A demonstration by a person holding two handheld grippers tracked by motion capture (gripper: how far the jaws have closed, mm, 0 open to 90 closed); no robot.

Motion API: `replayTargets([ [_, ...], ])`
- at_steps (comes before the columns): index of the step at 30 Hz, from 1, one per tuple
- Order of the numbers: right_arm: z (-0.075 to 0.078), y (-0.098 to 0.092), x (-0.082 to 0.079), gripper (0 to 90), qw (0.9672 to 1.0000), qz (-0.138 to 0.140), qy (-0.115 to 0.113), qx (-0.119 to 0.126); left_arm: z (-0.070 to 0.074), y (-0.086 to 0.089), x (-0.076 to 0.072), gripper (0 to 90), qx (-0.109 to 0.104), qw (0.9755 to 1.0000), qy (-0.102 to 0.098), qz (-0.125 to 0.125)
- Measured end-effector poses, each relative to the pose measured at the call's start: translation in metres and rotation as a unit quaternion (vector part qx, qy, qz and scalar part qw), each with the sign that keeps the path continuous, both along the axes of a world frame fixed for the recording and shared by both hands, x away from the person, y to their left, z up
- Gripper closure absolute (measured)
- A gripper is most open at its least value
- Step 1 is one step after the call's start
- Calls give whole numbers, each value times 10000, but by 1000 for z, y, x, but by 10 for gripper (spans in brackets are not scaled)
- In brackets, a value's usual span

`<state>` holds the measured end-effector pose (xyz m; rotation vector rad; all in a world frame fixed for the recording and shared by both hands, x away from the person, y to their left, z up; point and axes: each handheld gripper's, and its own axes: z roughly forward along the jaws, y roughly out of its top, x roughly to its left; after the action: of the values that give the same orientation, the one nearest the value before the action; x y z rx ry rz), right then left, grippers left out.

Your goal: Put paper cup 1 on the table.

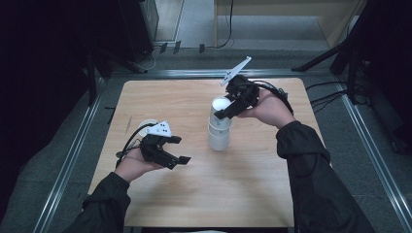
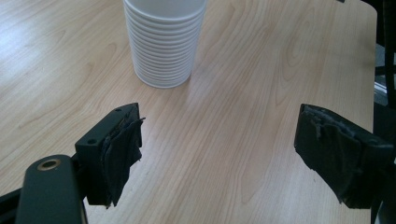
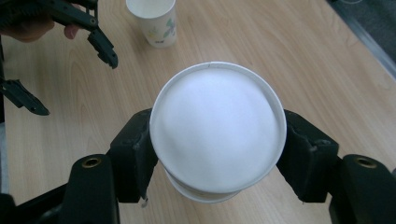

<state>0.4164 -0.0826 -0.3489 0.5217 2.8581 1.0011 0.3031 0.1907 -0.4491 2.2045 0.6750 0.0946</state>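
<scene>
Clamping the top white cup [image 3: 218, 128] of the upturned stack [image 1: 219, 138], the right gripper [image 1: 224, 112] is seen; the left gripper [image 1: 180, 149] is held open and empty above the table [image 1: 252, 194].

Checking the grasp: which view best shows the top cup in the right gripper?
Right gripper view: the top cup sits between the right gripper pads. High view shows it small; left gripper view shows the stack's ribbed side.

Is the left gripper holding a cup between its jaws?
No, in the left gripper view the left gripper stands open over bare table, with the white cup stack farther ahead.
</scene>
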Motion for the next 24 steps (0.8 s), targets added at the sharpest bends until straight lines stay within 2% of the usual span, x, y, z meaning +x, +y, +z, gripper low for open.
replayTargets([
  [3,10,-1,-2,347,9999,-27,-94,41,0,0,0,152,3,10000,11,2],
  [6,22,-3,-5,349,9998,-71,-117,119,1,1,0,152,-93,9999,37,-43],
  [10,42,-5,-14,350,9995,-55,-256,147,2,3,0,152,-146,9999,17,-20],
  [14,65,-9,-28,349,9992,13,-358,203,1,4,1,152,-129,9999,18,17],
  [16,70,-11,-36,350,9989,44,-440,180,2,4,1,152,-139,9999,11,12],
  [20,71,-15,-56,350,9990,211,-357,165,2,3,0,152,-139,9999,-2,-10],
  [24,63,-18,-71,350,9985,335,-306,299,2,2,0,152,-130,9999,-10,-18],
])
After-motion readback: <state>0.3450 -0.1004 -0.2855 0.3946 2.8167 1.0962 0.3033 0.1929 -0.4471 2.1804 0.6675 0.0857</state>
